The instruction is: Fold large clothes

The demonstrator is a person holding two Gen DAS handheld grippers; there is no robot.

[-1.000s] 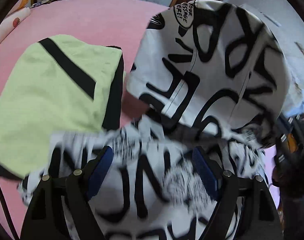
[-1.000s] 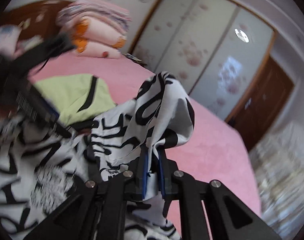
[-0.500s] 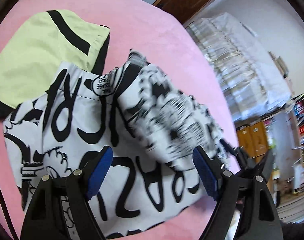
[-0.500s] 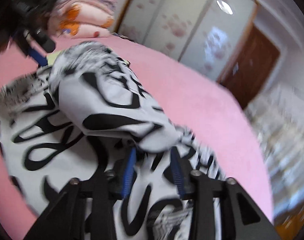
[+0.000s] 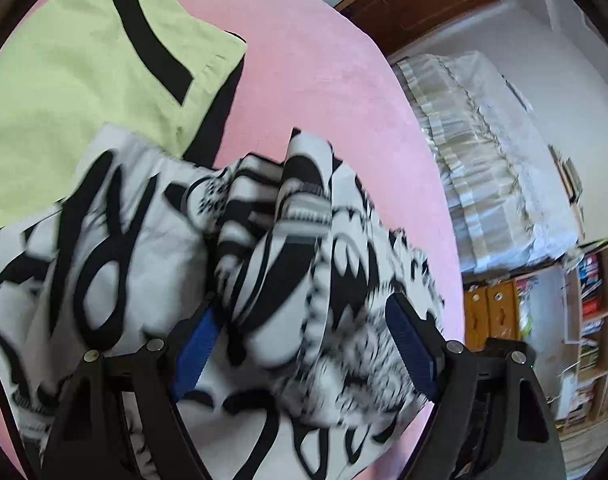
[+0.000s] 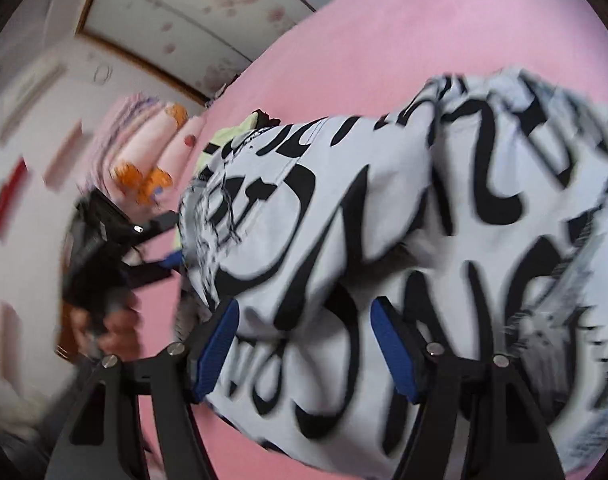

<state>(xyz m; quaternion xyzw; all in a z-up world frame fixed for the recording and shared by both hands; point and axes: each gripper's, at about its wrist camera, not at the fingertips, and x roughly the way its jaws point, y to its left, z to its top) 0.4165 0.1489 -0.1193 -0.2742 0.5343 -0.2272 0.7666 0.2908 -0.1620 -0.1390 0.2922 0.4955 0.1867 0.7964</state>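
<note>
A white garment with black graffiti lettering (image 5: 135, 240) lies bunched on the pink bed (image 5: 316, 80); it also fills the right wrist view (image 6: 404, 220). My left gripper (image 5: 304, 352) is open, its blue pads on either side of a raised fold of the garment. My right gripper (image 6: 304, 352) is open just above the garment, with nothing between its pads. The left gripper and the hand holding it (image 6: 103, 264) show at the left of the right wrist view, at the garment's edge.
A folded lime-green garment with black stripes (image 5: 75, 80) lies on the bed behind the white one, partly under it. Stacked pillows (image 6: 143, 152) lie at the bed's head. A covered piece of furniture (image 5: 492, 160) and shelves (image 5: 592, 320) stand beyond the bed.
My right gripper opened and let go of the garment, which dropped folded over onto the bed. My left gripper stayed open and came in low around a fold.
</note>
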